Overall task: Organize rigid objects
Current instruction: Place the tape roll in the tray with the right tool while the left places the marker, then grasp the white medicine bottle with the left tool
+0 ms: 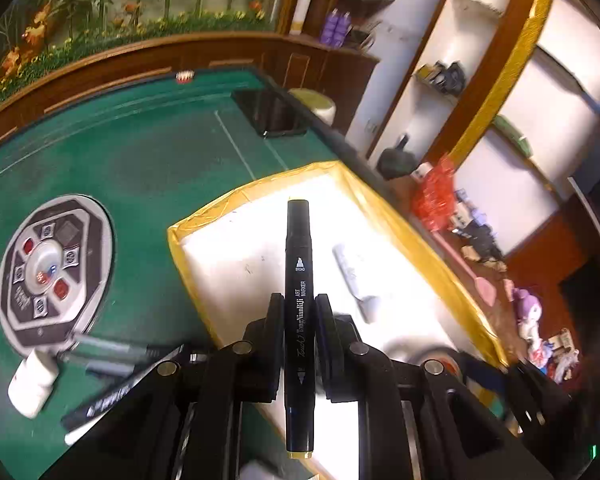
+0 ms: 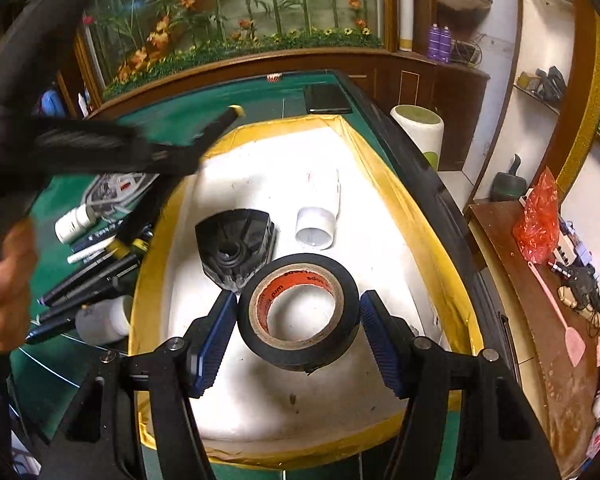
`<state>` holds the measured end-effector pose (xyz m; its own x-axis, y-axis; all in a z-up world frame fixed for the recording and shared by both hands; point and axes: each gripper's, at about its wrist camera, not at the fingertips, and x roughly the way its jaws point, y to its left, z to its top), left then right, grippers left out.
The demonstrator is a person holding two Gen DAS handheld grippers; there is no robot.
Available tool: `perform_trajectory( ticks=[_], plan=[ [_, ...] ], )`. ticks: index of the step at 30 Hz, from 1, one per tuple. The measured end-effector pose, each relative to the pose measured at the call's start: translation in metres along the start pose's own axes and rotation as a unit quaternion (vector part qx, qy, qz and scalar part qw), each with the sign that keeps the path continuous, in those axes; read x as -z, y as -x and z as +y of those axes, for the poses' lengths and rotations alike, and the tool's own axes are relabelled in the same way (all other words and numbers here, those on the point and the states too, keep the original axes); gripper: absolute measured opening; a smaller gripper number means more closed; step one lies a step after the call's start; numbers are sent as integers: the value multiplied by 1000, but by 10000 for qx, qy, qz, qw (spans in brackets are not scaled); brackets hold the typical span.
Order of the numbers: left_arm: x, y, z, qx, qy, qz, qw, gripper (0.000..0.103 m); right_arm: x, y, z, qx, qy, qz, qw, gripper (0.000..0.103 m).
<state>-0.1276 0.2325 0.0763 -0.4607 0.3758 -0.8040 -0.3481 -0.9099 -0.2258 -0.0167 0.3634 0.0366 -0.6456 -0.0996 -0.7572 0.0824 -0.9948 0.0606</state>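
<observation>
My left gripper [image 1: 300,300] is shut on a black art marker [image 1: 299,248] that stands lengthwise between its pads, over the white tray with a yellow taped rim [image 1: 228,204]. From the right wrist view, that left gripper [image 2: 192,152] is a blurred shape at the tray's [image 2: 380,168] left edge, with the marker [image 2: 224,120] pointing up and right. My right gripper [image 2: 298,300] has a black tape roll [image 2: 300,262] with an orange core between its blue pads. Both pads touch the roll's sides above the tray floor.
A black plastic piece [image 2: 236,244] and a white tube [image 2: 318,216] lie in the tray. Several markers [image 2: 88,280] and two white bottles [image 2: 74,222] [image 2: 100,320] lie on the green table left of it. A round dice console [image 1: 56,272], a phone [image 2: 326,98] and a person's hand [image 2: 4,292] are nearby.
</observation>
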Motion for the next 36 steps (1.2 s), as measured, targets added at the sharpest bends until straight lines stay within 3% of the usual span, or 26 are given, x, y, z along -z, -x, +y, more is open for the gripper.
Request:
perform_trajectory(
  ticks=[7, 15, 16, 18, 20, 26, 31, 36],
  plan=[
    [-2, -39, 7, -227, 194, 335, 9990, 15, -2, -14, 6, 101, 241, 239, 9994, 63],
    [4, -42, 11, -184, 213, 369, 9989, 15, 0, -23, 6, 108, 223, 392, 9989, 63],
    [4, -40, 12, -139, 226, 364, 9990, 16, 0, -24, 4, 103, 202, 407, 9989, 63],
    [3, -37, 14, -68, 261, 348, 9990, 32, 0, -24, 5, 117, 187, 417, 9989, 63],
    [5, -29, 17, -53, 294, 250, 9992, 40, 1, -20, 7, 151, 199, 363, 9990, 64],
    [17, 1, 23, 144, 291, 61, 9995, 41, -1, 6, 5, 172, 103, -74, 9998, 68],
    [37, 36, 32, 300, 193, -153, 9992, 47, 1, 29, 11, -227, -87, -429, 9988, 69],
    [68, 76, 63, 173, 100, -422, 9989, 51, 6, 39, 37, -700, 51, -456, 9965, 70]
  ],
)
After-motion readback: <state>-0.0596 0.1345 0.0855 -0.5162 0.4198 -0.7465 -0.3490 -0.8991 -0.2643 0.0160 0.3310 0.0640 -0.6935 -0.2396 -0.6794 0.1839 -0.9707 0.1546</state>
